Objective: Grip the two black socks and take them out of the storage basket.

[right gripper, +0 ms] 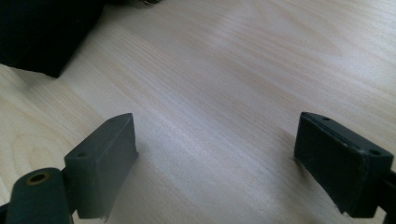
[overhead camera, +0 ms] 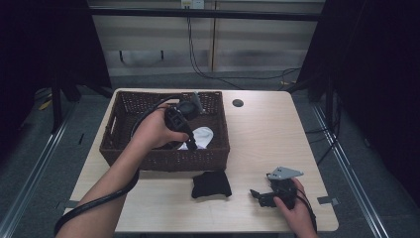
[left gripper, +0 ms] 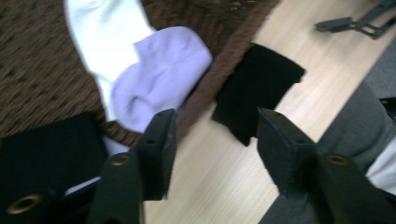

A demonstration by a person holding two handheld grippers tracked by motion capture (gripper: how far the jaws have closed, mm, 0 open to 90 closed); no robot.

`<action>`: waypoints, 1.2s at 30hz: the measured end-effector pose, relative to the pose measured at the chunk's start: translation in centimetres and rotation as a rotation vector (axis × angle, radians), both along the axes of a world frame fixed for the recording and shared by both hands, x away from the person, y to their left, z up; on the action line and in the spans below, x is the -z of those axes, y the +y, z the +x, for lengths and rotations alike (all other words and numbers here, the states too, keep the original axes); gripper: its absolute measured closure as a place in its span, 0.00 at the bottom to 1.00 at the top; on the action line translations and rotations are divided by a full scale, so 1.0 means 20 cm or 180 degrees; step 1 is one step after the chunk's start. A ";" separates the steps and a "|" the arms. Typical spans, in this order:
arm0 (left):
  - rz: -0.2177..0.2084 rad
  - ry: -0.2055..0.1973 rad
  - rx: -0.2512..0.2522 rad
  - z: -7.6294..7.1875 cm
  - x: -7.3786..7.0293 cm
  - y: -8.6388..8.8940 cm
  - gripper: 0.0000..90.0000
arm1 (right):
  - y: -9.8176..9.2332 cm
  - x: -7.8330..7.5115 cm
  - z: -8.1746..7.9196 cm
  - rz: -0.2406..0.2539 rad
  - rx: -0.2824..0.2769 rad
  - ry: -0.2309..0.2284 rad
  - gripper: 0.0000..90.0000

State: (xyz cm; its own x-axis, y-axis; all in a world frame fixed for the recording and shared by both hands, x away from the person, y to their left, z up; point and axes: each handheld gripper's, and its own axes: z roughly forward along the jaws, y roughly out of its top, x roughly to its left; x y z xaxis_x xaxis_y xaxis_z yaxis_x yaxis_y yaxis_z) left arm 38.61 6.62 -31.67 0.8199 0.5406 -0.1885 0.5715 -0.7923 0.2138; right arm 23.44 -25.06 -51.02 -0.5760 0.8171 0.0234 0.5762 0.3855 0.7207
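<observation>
So there's a light wooden desk (overhead camera: 257,134) with a dark brown woven wicker basket (overhead camera: 124,148) sitting toward 10 o'clock of its top. Inside the basket, down near its 5 o'clock corner, lies a white sock with a pale lavender toe (overhead camera: 200,136), bunched up against the front wall. The left gripper (overhead camera: 190,144) hangs right over that sock from above the basket, jaws apart with nothing between them; in the left gripper view the sock (left gripper: 154,79) sits just beyond the jaw tips. A flat black folded cloth (overhead camera: 212,184) rests on the desk just outside the basket's front wall, at about 6 o'clock of the basket. Over at 4 o'clock of the desk, the right gripper (overhead camera: 256,194) sits low by the surface, jaws wide apart and holding nothing, pointed toward the black cloth (right gripper: 42,32), which is near but not touching.
</observation>
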 end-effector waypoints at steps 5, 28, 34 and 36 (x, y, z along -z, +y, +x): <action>0.0005 -0.0024 -0.0137 0.04 0.01 0.07 0.41 | 0.00 0.00 0.00 0.0000 0.0002 0.0002 0.13; 0.0053 -0.0095 -0.0691 0.19 0.23 0.40 0.30 | 0.00 0.00 0.00 0.0001 0.0002 0.0001 0.13; 0.0067 -0.0103 -0.0753 0.22 0.29 0.45 0.29 | 0.00 0.00 0.00 0.0000 -0.0006 -0.0008 0.13; 0.0062 -0.0092 -0.0788 0.23 0.31 0.46 0.29 | 0.00 0.00 0.00 0.0000 0.0002 -0.0001 0.13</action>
